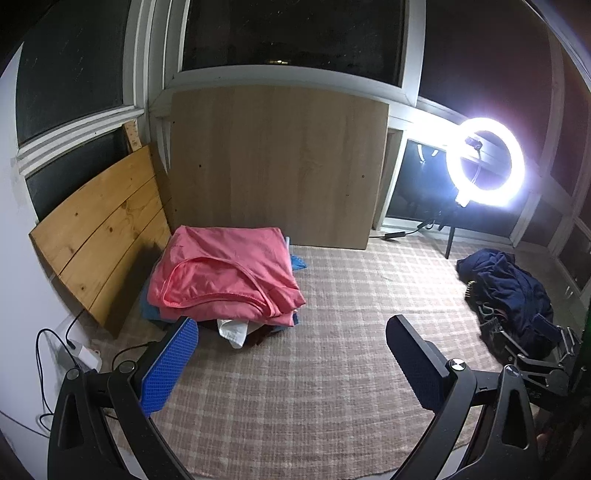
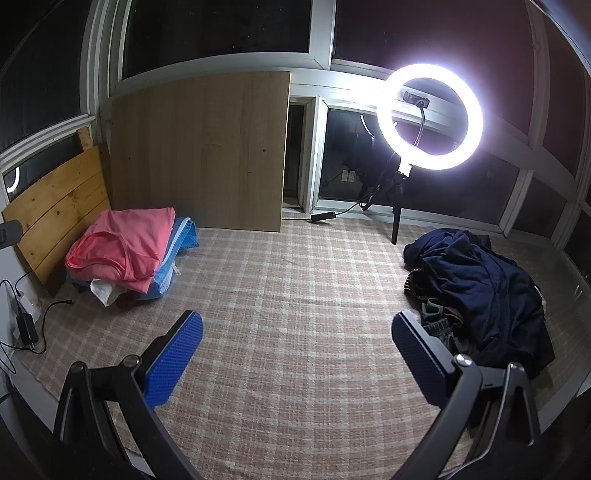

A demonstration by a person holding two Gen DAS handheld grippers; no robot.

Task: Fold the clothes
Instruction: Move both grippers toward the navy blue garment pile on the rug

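Home sunroom (windows all round), checked rug, ring light.

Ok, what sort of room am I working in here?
Probably an enclosed balcony at home: dark windows all round, a checked mat on the floor, clothes piles, and a ring light for filming.

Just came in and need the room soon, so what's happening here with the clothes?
A person is folding laundry with two handheld grippers. Right now the left gripper and right gripper are both open and empty above the checked mat. A folded stack topped by a pink garment sits by the wooden boards, and an unfolded dark navy heap waits on the right near the ring light.
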